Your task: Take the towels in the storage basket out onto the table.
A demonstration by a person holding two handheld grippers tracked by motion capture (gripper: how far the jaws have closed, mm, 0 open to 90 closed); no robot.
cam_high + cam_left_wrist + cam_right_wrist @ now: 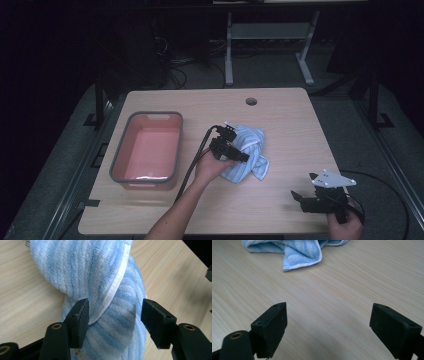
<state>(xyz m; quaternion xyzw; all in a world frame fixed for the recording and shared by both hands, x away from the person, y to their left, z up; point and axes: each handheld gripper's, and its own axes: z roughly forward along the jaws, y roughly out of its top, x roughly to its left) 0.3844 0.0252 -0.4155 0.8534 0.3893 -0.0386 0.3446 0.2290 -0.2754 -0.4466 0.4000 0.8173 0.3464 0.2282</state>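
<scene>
At tabletop (290, 115) centre, a crumpled blue striped towel (247, 152) lies just right of the pink tub (147, 150). Left hand-held gripper (113, 315) is right on it: jaws apart, straddling a raised fold w/ one pad touching the cloth, not yet clamped. Right hand-held gripper (320, 195) sits well apart near the front-right edge, jaws apart, empty, aimed at the towel. Left is clearly nearer. Towel's long axis runs approx. far-left to near-right, loose corner toward the right one.
</scene>
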